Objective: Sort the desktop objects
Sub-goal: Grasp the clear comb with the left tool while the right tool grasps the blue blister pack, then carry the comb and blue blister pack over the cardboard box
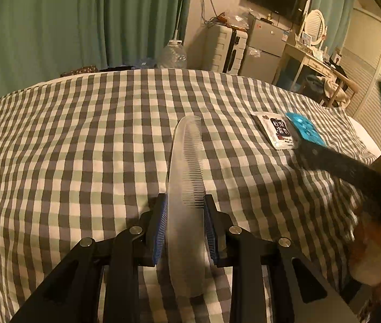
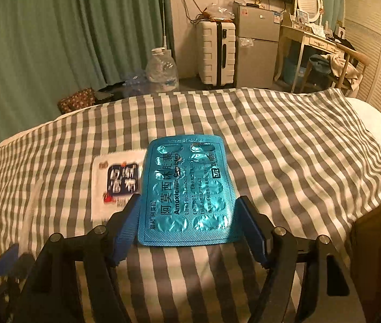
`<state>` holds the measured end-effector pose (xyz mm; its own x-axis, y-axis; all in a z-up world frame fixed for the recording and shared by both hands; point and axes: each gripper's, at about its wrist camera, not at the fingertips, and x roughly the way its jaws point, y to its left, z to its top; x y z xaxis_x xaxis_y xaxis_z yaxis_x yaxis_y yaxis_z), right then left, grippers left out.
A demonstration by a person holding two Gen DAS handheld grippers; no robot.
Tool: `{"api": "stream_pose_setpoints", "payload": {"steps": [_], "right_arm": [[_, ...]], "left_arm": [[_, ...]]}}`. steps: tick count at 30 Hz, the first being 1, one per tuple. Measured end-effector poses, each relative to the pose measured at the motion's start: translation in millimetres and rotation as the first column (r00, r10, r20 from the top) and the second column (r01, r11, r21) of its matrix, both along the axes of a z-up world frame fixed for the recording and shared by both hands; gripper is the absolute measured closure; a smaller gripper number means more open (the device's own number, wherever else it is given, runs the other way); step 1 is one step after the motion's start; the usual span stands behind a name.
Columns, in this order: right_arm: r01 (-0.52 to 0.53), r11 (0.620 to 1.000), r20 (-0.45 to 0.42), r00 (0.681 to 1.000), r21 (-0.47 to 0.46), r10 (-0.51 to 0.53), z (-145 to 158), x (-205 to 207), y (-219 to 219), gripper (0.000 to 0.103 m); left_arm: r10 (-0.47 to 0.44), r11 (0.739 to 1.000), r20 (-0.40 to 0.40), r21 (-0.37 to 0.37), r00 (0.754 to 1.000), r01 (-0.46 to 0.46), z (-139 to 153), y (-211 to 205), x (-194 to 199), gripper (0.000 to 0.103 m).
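A translucent white comb (image 1: 183, 161) stands on edge between the blue pads of my left gripper (image 1: 185, 197), which is shut on its lower half; its teeth face right and its tip points away over the checked bedsheet (image 1: 83, 134). A teal amoxicillin blister pack (image 2: 187, 193) lies flat between the pads of my right gripper (image 2: 189, 197), which is shut on its two long edges. In the left wrist view that pack (image 1: 304, 129) hangs over a white sachet (image 1: 271, 132) at the right. The sachet (image 2: 117, 180) lies on the sheet just left of the pack.
The bedsheet (image 2: 298, 148) ends at the bed's right edge (image 2: 378, 134). Beyond the bed stand a big water bottle (image 2: 162, 70), a white suitcase (image 2: 217, 53), a small fridge (image 2: 256, 43) and a dressing table (image 2: 314, 40). Green curtains (image 1: 56, 27) hang behind.
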<state>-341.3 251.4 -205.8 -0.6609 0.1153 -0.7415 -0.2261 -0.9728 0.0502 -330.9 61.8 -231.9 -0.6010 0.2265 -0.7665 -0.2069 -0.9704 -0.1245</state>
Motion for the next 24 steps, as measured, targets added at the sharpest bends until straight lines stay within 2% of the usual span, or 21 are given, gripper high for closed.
{"api": "stream_pose_setpoints", "payload": {"steps": [6,11,16,20,24], "right_arm": [[-0.038,0.999,-0.008,0.999,-0.012,0.038,14.2,55.3,0.5,0.033],[-0.083,0.995,0.050,0.995,-0.053,0.086,20.3,106.0,-12.6,0.033],[-0.096,0.990,0.079,0.991,-0.107,0.105,26.1,156.2,-17.7,0.033],[-0.106,0.987,0.046,0.993,-0.117,0.112,51.6,189.7,-22.2,0.033],[-0.109,0.991,-0.001,0.994,-0.084,0.109,80.6,224.5,-22.9,0.033]], "left_arm": [[0.013,1.000,0.016,-0.013,1.000,-0.013,6.0,-14.1,16.5,0.076],[0.034,0.999,0.059,-0.025,0.998,-0.033,12.3,-19.4,44.1,0.076],[0.053,0.999,0.050,-0.010,0.997,-0.053,40.0,-12.5,82.2,0.076],[0.033,0.998,0.012,-0.055,0.999,-0.032,67.5,-5.8,114.0,0.076],[0.010,1.000,-0.026,-0.022,1.000,-0.011,104.0,-5.2,142.4,0.076]]}}
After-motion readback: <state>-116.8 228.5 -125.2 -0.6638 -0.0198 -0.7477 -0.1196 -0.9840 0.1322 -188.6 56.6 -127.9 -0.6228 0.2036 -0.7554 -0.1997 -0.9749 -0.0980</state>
